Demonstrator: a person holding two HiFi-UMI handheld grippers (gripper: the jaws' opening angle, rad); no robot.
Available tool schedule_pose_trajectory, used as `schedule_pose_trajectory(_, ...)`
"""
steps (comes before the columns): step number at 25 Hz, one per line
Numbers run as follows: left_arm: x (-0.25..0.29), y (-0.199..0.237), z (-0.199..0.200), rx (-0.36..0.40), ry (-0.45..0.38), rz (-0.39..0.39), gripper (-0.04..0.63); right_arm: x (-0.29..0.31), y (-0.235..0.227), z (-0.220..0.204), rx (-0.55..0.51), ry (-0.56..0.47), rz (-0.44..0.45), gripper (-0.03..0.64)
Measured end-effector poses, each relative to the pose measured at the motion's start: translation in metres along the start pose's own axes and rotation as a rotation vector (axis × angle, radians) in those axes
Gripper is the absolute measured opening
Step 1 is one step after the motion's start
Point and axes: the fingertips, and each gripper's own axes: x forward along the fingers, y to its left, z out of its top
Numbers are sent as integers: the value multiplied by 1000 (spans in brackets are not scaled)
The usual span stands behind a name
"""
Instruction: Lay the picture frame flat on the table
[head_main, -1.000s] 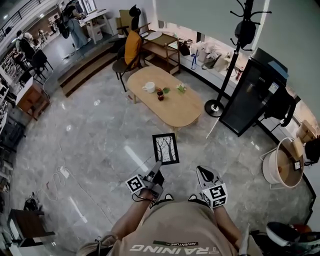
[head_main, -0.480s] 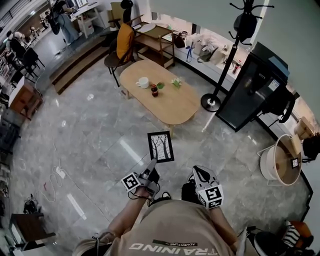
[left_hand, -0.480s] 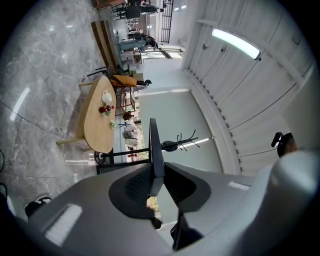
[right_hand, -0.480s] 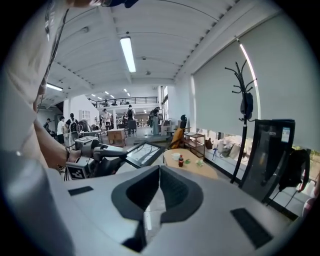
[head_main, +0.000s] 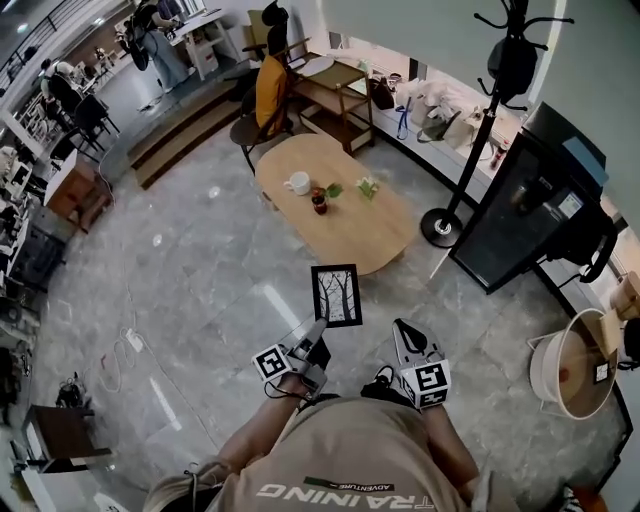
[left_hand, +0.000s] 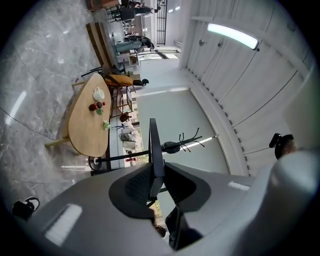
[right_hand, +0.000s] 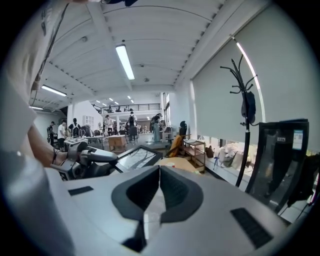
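The picture frame (head_main: 336, 295) is clamped by its edge in the left claw (head_main: 316, 332), over the floor, short of the oval surface (head_main: 385, 235); the right claw (head_main: 404, 336) is closed together, empty. The frame is best brought over the bare near end, lowered flat, then released

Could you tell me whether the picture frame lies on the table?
Not on it: the left claw holds the picture frame by its edge over the floor, short of the table.

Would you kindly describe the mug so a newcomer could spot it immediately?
Find the oval wooden table on the grey floor. On it a mug, a dark red pot and a green plant stand in a row. The mug is the only white one, at the end nearest the chair.
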Motion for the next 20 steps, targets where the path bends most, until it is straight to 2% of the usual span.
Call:
schedule_pose_trajectory(5,46,2,-9,22,-32,-1,75,17,-39,9,-31,-17,76,7)
schedule_pose_trajectory(8,67,1,-18,0,-49,8,75,25,-53,7,-38,-2,112,8)
schedule_pose_trajectory(15,96,-3,-15,-1,-60,26,75,42,-76,10,-15,-6,131,8)
schedule_pose_trajectory(20,111,13,-9,-2,-49,44,75,53,-88,2,2,11,127,6)
